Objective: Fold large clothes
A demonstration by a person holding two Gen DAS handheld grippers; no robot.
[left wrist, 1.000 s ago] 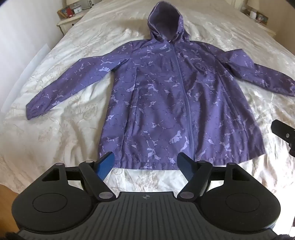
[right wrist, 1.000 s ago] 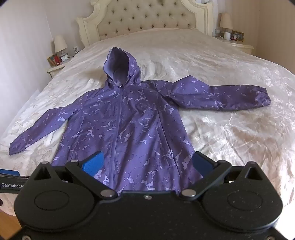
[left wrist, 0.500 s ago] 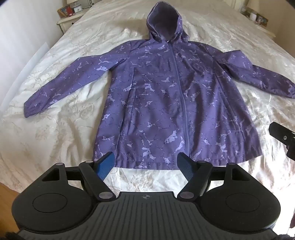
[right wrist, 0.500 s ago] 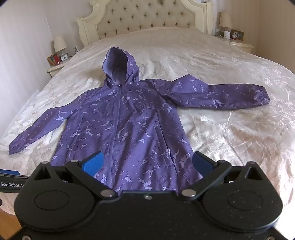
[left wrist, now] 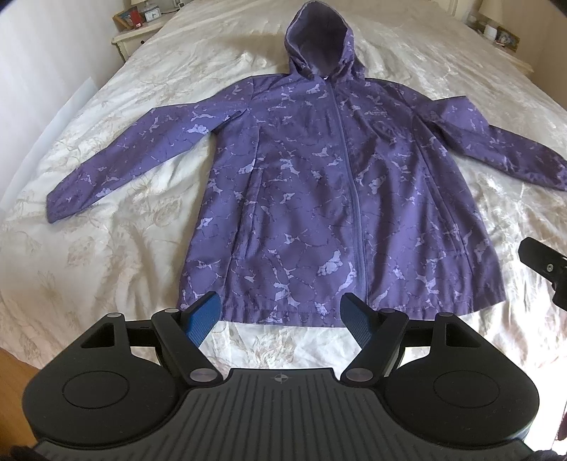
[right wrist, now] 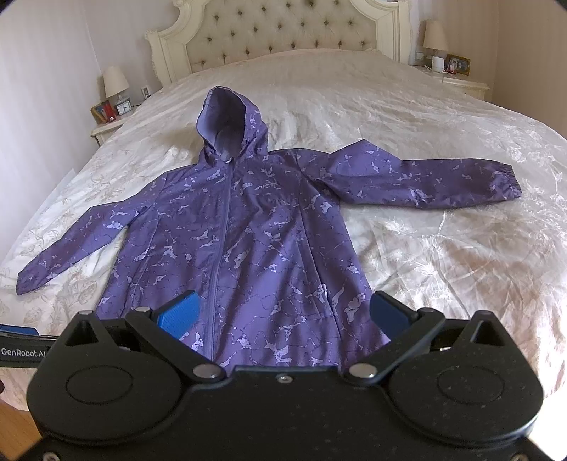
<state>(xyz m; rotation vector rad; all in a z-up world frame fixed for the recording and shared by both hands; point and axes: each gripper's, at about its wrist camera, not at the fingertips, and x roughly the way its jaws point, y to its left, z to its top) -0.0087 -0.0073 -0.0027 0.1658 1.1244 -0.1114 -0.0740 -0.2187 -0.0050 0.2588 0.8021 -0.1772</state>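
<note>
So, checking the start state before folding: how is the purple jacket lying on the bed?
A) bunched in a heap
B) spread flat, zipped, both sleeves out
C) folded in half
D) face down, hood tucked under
B: the jacket lies flat, zip closed, sleeves out sideways, hood up toward the headboard.

In the right wrist view, white letters reading "GenRobot.AI" stand on the black body of the left gripper (right wrist: 21, 349) at the lower left edge of the frame. A small pale logo sits on the chest of the jacket (right wrist: 265, 185), centre frame, too small to read.
</note>
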